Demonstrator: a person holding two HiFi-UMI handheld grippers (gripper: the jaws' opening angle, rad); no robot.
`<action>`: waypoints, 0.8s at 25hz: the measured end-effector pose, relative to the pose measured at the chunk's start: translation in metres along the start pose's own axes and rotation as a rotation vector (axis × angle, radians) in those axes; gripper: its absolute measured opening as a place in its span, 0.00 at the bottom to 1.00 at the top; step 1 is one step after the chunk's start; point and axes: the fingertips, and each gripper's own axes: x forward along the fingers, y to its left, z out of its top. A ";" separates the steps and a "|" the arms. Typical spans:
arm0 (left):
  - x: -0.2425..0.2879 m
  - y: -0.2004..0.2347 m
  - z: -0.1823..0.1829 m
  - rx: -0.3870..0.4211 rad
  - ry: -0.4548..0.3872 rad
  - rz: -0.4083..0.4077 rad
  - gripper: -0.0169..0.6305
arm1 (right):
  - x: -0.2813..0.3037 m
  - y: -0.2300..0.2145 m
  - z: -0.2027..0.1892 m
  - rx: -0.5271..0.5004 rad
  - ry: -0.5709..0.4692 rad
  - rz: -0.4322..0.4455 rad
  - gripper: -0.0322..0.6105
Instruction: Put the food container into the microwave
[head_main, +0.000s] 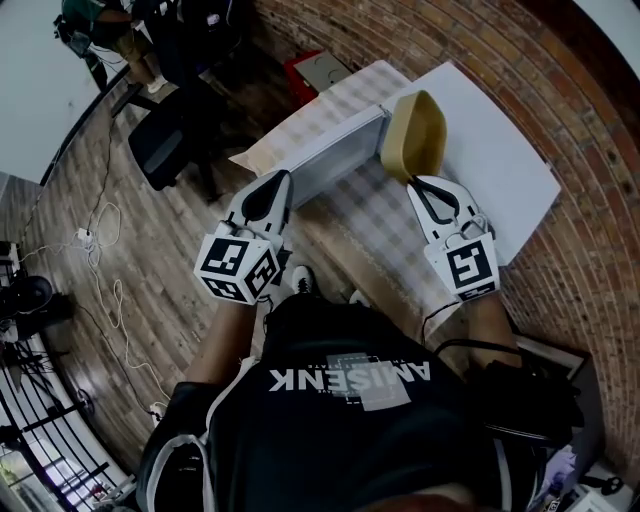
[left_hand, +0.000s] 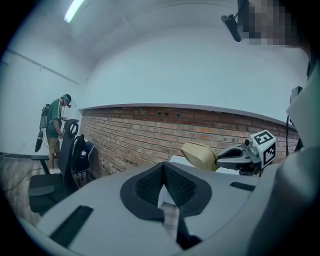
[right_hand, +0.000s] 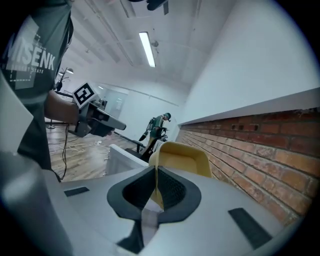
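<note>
- Head view: the right gripper (head_main: 425, 182) is clamped on the near rim of the tan food container (head_main: 415, 135); the container hangs directly ahead of its jaws, tipped on edge, with its long axis running on away from the person along the jaw line; it sits in the gap between a grey-white panel (head_main: 335, 155) on the left and a flat white slab (head_main: 495, 165) on the right; these are judged to be the microwave's open door and its top, so the cavity should lie just beyond and to the right; the left gripper (head_main: 275, 185) hovers by the panel's near end, farther from the container than the right one; a checked cloth (head_main: 385, 225) covers the table below; an office chair (head_main: 165, 150) and a red box (head_main: 310, 68) stand well apart.
- Left gripper view: its pads are drawn together with nothing surely between them; only a pale strip and some checked cloth show through the slit beneath; the container (left_hand: 200, 155) and the right gripper lie off to the right, before the brick wall (left_hand: 130, 135); a person (left_hand: 55, 125) stands far behind.
- Right gripper view: the jaws pinch the thin yellow container wall (right_hand: 177, 160) edge-on; the panel (right_hand: 125, 161) stands just left of the container, the likeliest thing to clip; the left gripper (right_hand: 120, 129) is above it, not touching.
</note>
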 end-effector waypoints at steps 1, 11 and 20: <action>-0.001 0.000 0.000 0.002 0.001 0.005 0.04 | 0.001 0.005 0.000 -0.008 -0.002 0.023 0.13; -0.006 0.000 -0.013 0.031 0.017 -0.002 0.04 | 0.019 0.059 -0.025 -0.017 0.032 0.192 0.13; -0.005 -0.014 -0.023 0.038 0.019 -0.080 0.04 | 0.030 0.084 -0.058 -0.043 0.134 0.247 0.13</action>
